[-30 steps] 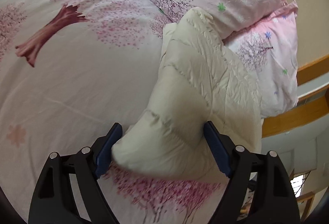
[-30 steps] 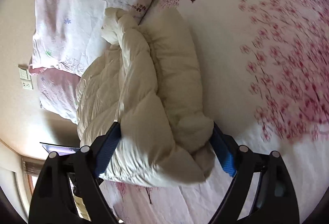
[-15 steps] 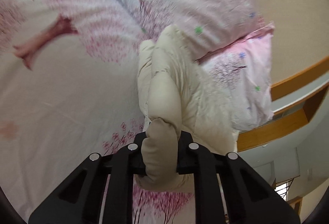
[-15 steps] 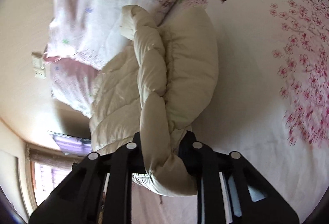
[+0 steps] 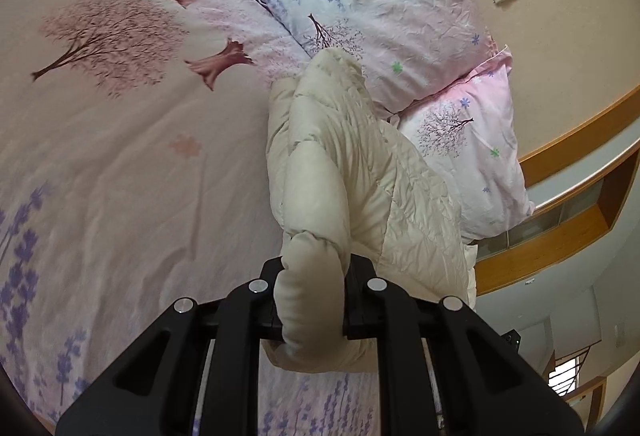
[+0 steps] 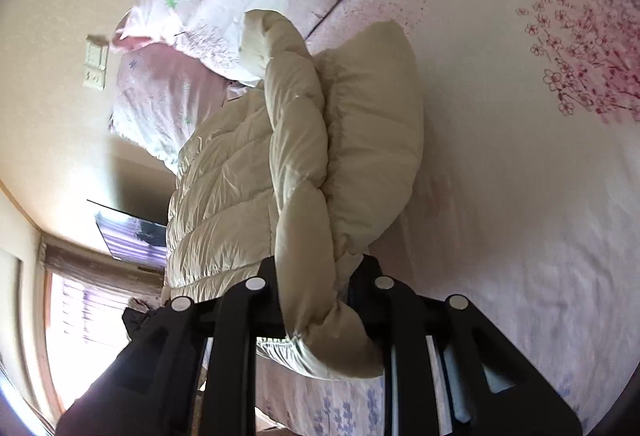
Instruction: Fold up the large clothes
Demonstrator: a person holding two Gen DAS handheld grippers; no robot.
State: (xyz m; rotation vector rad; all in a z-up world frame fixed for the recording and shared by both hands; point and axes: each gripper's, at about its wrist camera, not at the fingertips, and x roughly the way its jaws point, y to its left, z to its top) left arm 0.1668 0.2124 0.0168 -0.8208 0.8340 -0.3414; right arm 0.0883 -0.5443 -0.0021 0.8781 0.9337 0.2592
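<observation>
Left tool [image 5: 312,300] and right tool [image 6: 316,300] each clamp cream puffer jacket [image 5: 340,164] bunched between fingers, above bedspread [image 5: 120,156].

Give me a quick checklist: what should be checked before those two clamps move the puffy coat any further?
1. Left gripper shut on the coat: ok.
2. Right gripper shut on the coat: ok.
3. Both hold thick bunches, not thin edges: ok.
4. Coat free of the pillows: not ok, its far end touches them.
5. Bare bedspread beside the coat to lay it on: ok.
6. Sleeves tucked in: cannot tell.
</observation>
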